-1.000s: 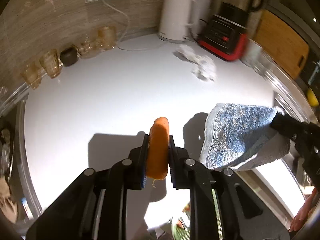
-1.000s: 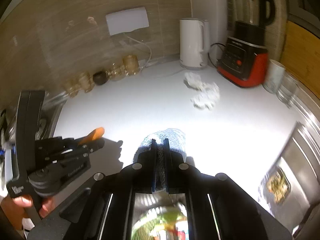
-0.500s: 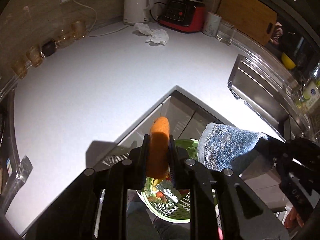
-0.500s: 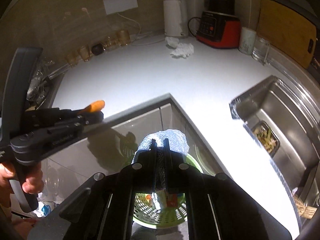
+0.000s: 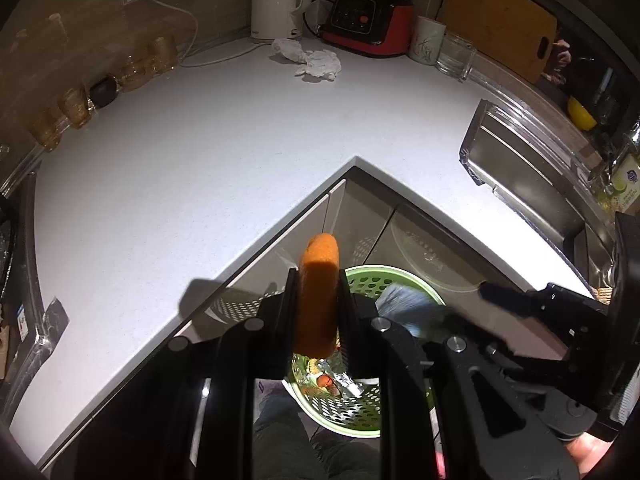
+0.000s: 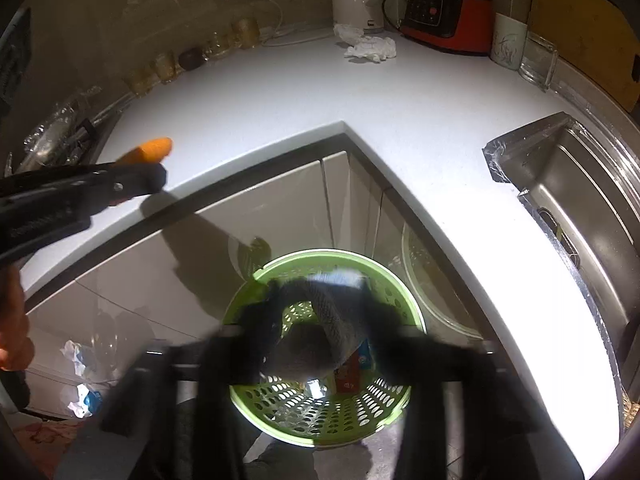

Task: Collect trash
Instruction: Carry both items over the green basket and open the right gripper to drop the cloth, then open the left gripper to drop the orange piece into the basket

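Right tongs (image 6: 320, 304) opening over green basket (image 6: 240, 308); soft, limp cloth (image 6: 340, 320) slipping between them. Left tongs (image 5: 318, 292) pinch stiff orange piece (image 5: 318, 280) mid-length, above basket.

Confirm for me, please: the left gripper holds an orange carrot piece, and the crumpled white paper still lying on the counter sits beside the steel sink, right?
Not quite. The left gripper does hold the orange carrot piece, but the crumpled white paper lies at the back of the white counter, in front of the white kettle and the red-and-black blender base, well apart from the steel sink. The left wrist view shows this.
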Tool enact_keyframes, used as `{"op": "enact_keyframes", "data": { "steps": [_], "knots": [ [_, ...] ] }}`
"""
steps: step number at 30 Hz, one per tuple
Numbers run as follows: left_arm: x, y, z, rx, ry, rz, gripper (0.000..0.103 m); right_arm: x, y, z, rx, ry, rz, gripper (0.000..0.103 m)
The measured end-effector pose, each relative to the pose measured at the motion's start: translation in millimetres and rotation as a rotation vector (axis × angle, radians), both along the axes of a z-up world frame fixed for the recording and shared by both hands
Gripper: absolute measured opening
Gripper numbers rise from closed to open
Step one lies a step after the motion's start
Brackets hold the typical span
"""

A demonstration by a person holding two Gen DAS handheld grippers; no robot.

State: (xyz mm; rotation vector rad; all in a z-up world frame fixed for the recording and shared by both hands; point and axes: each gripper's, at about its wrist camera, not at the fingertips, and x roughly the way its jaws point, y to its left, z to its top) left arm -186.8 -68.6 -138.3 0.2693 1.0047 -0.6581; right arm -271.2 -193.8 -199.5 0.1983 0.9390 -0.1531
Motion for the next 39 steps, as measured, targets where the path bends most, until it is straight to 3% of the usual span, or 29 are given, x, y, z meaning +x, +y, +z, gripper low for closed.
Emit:
{"op": "enact_keyframes", "data": {
  "steps": [6,13,20,22,23,24,27,30,39],
  "knots": [
    [4,0,-4,0.013,0.003,-0.002,0.018,-4,-8,7,-0.014,-0.026,-0.036,0.099],
    [-2,-15,-8,0.019,0.013,-0.048,0.018,-23,-32,33,-0.012,-0.079,-0.117,0.101],
    [-22,-41,-31,0.015,0.104,-0.150,0.018,-47,-63,58,-0.020,-0.132,-0.221,0.101],
    [-26,-45,-41,0.019,0.141,-0.162,0.025,-53,-70,61,-0.021,-0.141,-0.243,0.101],
    [-26,-46,-46,0.022,0.161,-0.166,0.038,-54,-71,61,-0.022,-0.142,-0.249,0.101],
    [-28,-48,-49,0.026,0.173,-0.164,0.059,-56,-73,61,-0.022,-0.142,-0.255,0.101],
    [-30,-48,-51,0.040,0.143,-0.157,0.081,-58,-74,58,-0.018,-0.135,-0.265,0.101],
    [-30,-50,-48,0.036,0.138,-0.166,0.091,-56,-73,56,-0.015,-0.125,-0.267,0.101],
    [-16,-53,-40,0.036,0.117,-0.156,0.092,-44,-74,52,-0.007,-0.110,-0.259,0.101]
  ]
}}
